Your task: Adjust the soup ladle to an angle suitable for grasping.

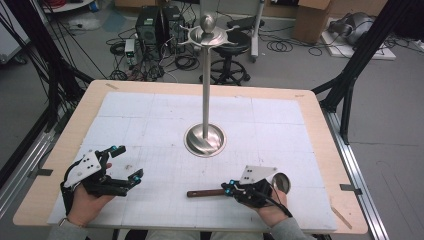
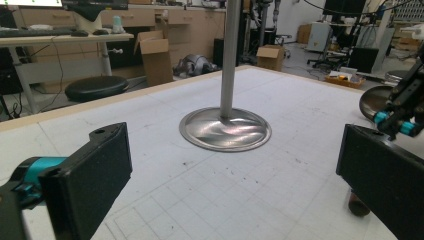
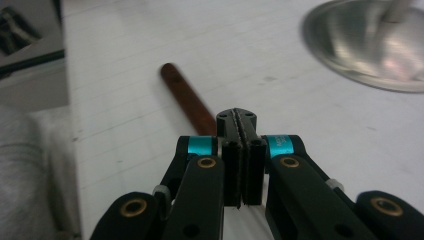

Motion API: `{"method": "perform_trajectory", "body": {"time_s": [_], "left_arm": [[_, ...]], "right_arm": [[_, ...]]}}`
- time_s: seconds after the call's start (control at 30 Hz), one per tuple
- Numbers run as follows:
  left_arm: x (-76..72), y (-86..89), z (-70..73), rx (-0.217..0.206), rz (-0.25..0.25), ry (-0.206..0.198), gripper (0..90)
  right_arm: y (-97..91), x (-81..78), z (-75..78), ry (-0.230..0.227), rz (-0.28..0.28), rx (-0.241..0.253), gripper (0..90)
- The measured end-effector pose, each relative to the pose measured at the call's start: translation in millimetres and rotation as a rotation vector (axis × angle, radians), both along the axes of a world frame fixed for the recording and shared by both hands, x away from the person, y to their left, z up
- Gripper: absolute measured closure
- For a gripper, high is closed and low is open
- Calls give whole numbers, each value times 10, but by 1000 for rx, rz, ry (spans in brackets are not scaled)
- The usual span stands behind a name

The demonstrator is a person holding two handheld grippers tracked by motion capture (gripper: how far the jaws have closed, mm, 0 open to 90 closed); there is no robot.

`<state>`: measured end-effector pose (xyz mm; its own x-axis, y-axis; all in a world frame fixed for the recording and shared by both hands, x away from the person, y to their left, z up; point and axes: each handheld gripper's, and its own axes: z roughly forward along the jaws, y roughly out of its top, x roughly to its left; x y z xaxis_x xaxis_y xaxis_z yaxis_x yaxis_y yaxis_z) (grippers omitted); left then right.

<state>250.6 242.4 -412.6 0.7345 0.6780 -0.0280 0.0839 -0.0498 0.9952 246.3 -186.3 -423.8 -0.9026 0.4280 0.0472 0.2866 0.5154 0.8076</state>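
We have the right gripper (image 1: 231,188) low over the white mat (image 1: 150,120) with its jaws pressed together; in the right gripper view they meet over the ladle's wooden handle (image 3: 187,102), but whether they actually pinch it or merely sit above it we cannot tell. The ladle (image 1: 220,191) lies flat on the mat — its brown handle runs out ahead of the right jaws toward the left gripper, while its steel bowl (image 1: 281,182) shows just behind the right hand (image 1: 270,207). Our left gripper (image 1: 125,165) sits well apart on the other side, jaws spread wide and holding nothing, aimed at the round base (image 2: 225,129) of the tall steel stand (image 1: 206,85). We judge the step in hand to be the pickup of the ladle, with hanging it on the stand's curved hooks (image 1: 210,36) not yet begun. The next move calls for a firm grip on the handle, a lift clear of the mat, and a carry forward and up to the hooks — high above both grippers — with the free left gripper ready to steady the base if it tips.
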Motion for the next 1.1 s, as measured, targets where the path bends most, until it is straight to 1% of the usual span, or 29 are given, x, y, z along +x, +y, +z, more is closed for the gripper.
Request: {"method": "perform_trajectory", "body": {"time_s": [0.03, 0.1, 0.13, 0.17, 0.2, 0.23, 0.27, 0.33, 0.37, 0.53, 0.6, 0.8, 0.9, 0.97, 1.0, 1.03, 1.07, 1.1], "left_arm": [[-2, 1, 0, 0, 1, 0, 18], [-3, 3, 0, 1, 1, 1, 18], [-3, 4, 0, 1, 1, 1, 18], [-4, 3, -1, 1, 1, 1, 18], [-4, 4, -1, 5, 1, 1, 18], [-4, 5, -2, 9, 1, 1, 18], [-5, 2, -3, 9, 3, 1, 18], [-8, 2, -1, 11, 4, -5, 18], [-12, 5, 3, 7, 7, -7, 18], [-10, 8, 0, 12, 4, -1, 18], [-8, 2, -3, 12, 4, -3, 18], [-6, 7, -5, 15, 6, -1, 18], [-12, 2, -7, 12, 6, 3, 18], [-12, 5, -7, 18, 5, 3, 18], [-12, 4, -8, 15, 5, 3, 18], [-11, 9, -8, 17, 7, 2, 18], [-11, 9, -8, 17, 7, 2, 18], [-11, 10, -8, 17, 7, 2, 18]], "right_arm": [[0, 0, 0, 0, 0, 0, 894], [95, -22, -26, 10, 45, -16, 894], [138, -29, -37, 10, 71, -20, 894], [213, -44, -56, 10, 121, -27, 894], [247, -51, -68, 9, 138, -32, 894], [247, -51, -68, 9, 138, -32, 894], [278, -60, -81, 18, 154, -42, 894], [332, -60, -117, 14, 181, -63, 894], [371, -49, -150, 11, 203, -82, 894], [400, 5, -190, 12, 193, -100, 894], [412, 41, -208, -1, 184, -116, 894], [437, 84, -216, -16, 173, -116, 895], [458, 118, -216, -21, 151, -121, 895], [483, 170, -215, -26, 119, -125, 895], [483, 170, -215, -26, 119, -125, 895], [502, 208, -218, -23, 105, -124, 895], [502, 208, -218, -23, 105, -124, 895], [514, 224, -217, -26, 93, -127, 895]]}}
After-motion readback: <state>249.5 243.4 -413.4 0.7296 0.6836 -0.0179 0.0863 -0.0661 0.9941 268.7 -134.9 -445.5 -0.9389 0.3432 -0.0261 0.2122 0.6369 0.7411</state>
